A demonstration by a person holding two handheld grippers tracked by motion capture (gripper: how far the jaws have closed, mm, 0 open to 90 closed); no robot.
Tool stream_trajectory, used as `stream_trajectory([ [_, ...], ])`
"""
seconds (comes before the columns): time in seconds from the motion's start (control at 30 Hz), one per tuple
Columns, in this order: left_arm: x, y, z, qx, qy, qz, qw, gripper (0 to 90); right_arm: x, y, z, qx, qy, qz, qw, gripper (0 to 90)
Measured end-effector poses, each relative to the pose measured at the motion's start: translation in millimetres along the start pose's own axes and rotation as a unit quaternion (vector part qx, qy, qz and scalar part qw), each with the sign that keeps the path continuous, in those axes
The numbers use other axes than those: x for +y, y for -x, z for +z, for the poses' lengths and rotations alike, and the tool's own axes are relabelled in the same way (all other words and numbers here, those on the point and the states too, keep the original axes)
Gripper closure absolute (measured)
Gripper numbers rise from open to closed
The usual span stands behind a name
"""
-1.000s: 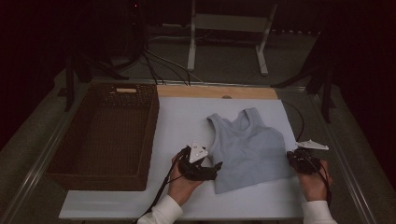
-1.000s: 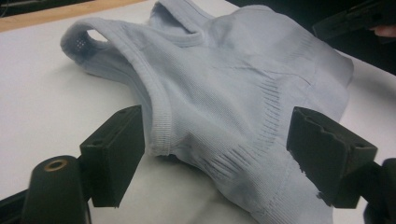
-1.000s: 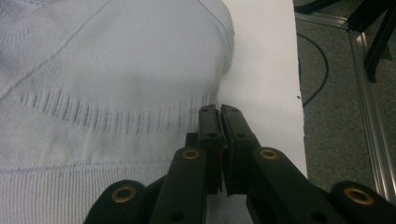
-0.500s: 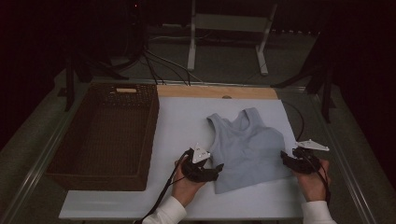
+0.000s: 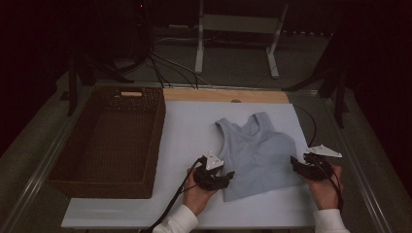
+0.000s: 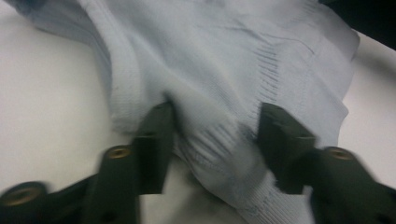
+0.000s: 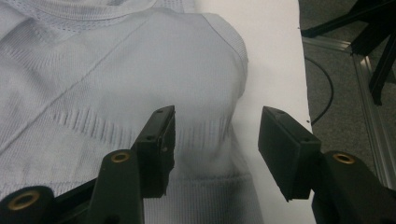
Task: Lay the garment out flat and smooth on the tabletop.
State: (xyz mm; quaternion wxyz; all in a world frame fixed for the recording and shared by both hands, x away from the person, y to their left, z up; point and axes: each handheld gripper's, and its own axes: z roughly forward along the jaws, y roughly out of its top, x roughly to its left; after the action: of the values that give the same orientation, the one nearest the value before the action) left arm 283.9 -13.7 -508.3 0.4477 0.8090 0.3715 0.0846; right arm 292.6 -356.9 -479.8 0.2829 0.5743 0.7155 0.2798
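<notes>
A light blue knitted tank top (image 5: 260,150) lies flat on the white sheet, straps pointing away from me. My left gripper (image 5: 228,177) is at the lower left corner of its hem. In the left gripper view the jaws have just been closing and a fold of the top (image 6: 210,56) bunches up between them, with a wide gap still across my left gripper (image 6: 217,126). My right gripper (image 5: 295,162) sits at the hem's right edge. Its jaws have just been opening and my right gripper (image 7: 217,128) stands open, one jaw over the top (image 7: 116,70), the other over bare sheet.
A dark wicker basket (image 5: 156,141) stands on the left, against the white sheet (image 5: 189,131). A wooden strip (image 5: 223,94) runs along the sheet's far edge. Black cables and a metal stand (image 5: 199,43) lie behind the table. An aluminium rail (image 7: 373,121) borders the right side.
The left gripper has slid a little toward the hem corner and its jaws have narrowed around the cloth. The right gripper has stayed put and its jaws have parted.
</notes>
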Motion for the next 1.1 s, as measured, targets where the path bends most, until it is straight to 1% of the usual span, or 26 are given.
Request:
stream_trajectory([
  [0.03,-0.1,0.1,0.2,0.0,-0.002,-0.004,1.0,59.0,0.1,-0.1,-0.3,0.0,0.002,-0.001,1.0,46.4],
  [0.13,-0.4,1.0,-0.5,0.0,-0.01,0.003,1.0,74.5,0.6,0.3,-1.1,0.001,0.005,-0.002,1.0,45.9],
  [0.2,-0.4,1.1,-2.3,-0.002,-0.009,0.008,0.9999,81.0,0.9,0.3,-1.2,0.0,0.006,-0.002,1.0,45.5],
  [0.23,-0.5,1.0,-2.9,-0.003,-0.007,0.007,0.9999,83.1,1.0,0.1,-1.3,0.0,0.007,-0.003,1.0,45.3],
  [0.37,-0.6,-1.8,-7.7,-0.004,-0.004,0.005,1.0,85.2,1.4,-0.2,-1.9,0.0,0.008,-0.004,1.0,44.8],
  [0.53,-1.0,-8.4,-15.2,-0.001,0.002,-0.004,1.0,85.5,2.0,-0.6,-2.5,0.001,0.01,-0.003,0.9999,44.5],
  [0.73,-0.9,-13.1,-21.5,0.002,0.004,-0.009,1.0,85.5,2.6,-1.2,-2.8,0.003,0.015,-0.001,0.9999,44.2],
  [0.93,-1.1,-15.6,-28.1,0.005,0.004,-0.004,1.0,85.5,2.7,-1.3,-4.2,0.004,0.016,-0.003,0.9999,44.1],
  [1.0,-1.8,-17.2,-31.3,0.006,0.003,-0.004,1.0,85.6,2.6,-1.0,-4.6,0.005,0.017,0.001,0.9998,44.0],
  [1.1,-2.5,-20.5,-36.8,0.007,0.005,-0.007,0.9999,85.6,2.7,-1.1,-5.6,0.005,0.019,0.001,0.9998,43.7],
])
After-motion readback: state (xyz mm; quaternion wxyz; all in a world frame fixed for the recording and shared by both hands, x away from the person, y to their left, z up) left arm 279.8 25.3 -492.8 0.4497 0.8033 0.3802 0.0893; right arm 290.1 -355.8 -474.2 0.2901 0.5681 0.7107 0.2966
